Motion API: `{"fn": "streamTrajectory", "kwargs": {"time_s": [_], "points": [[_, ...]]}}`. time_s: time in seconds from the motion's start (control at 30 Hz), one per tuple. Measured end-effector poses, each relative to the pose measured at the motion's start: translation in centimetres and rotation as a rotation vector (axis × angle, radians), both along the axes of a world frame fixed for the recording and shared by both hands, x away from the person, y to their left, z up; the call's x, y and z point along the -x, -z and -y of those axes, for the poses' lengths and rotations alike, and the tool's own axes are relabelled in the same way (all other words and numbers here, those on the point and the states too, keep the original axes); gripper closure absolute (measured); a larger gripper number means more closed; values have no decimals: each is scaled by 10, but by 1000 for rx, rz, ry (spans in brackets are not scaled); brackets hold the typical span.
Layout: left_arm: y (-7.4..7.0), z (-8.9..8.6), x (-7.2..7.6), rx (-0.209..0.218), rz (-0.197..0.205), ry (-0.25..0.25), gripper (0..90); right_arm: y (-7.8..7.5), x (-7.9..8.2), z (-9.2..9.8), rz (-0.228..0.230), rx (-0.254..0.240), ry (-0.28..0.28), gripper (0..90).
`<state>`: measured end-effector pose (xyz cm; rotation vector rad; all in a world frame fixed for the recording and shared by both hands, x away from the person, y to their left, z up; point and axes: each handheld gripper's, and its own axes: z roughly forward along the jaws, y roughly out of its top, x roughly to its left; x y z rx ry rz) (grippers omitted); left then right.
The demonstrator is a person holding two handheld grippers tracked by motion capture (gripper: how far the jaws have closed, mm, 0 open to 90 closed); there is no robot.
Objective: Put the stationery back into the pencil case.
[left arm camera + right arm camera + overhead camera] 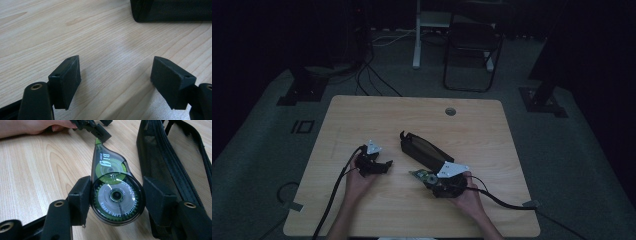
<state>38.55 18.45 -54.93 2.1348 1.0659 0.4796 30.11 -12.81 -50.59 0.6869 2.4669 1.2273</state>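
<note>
A: Status of the left gripper (388,164), taking the pencil case (424,149) as reference?

B: It rests on the table (362,115) to the left of the case, well apart from it. In the left gripper view the jaws stand apart with bare wood between them; nothing is held. The case end (172,10) lies ahead of those jaws, not touching.

A: And the correction tape dispenser (113,192)?

B: It sits just beside the case, on its near-left side, with its green nose pointing away from the right gripper (116,195) and toward the left gripper. In the right gripper view both pads (80,197) press against the round body, one on each flank, so the right gripper is clamped on the dispenser. Whether the dispenser is lifted or resting on the table, I cannot tell.

A: Step in hand?

B: Judged from this: the dispenser is gripped and the transfer into the case is pending. The case lies on its side; its zip edge (190,165) runs along the right of the dispenser.

A: Requirement for the next move?

B: Likely the left gripper takes hold of the case rim to spread the mouth, then the right gripper carries the dispenser nose-first into the opening. Grip on the round body is narrow; a twist could let it slip
</note>
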Motion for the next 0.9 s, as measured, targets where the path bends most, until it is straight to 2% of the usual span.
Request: {"fn": "streamTrajectory", "kwargs": {"time_s": [0.43, 0.9], "points": [[0, 0, 0, 3, 0, -2, 245, -6, 3, 0, 9, 3, -4, 414], [0, 0, 0, 2, 0, -1, 245, -16, 3, 5, 20, -15, 11, 414]]}}
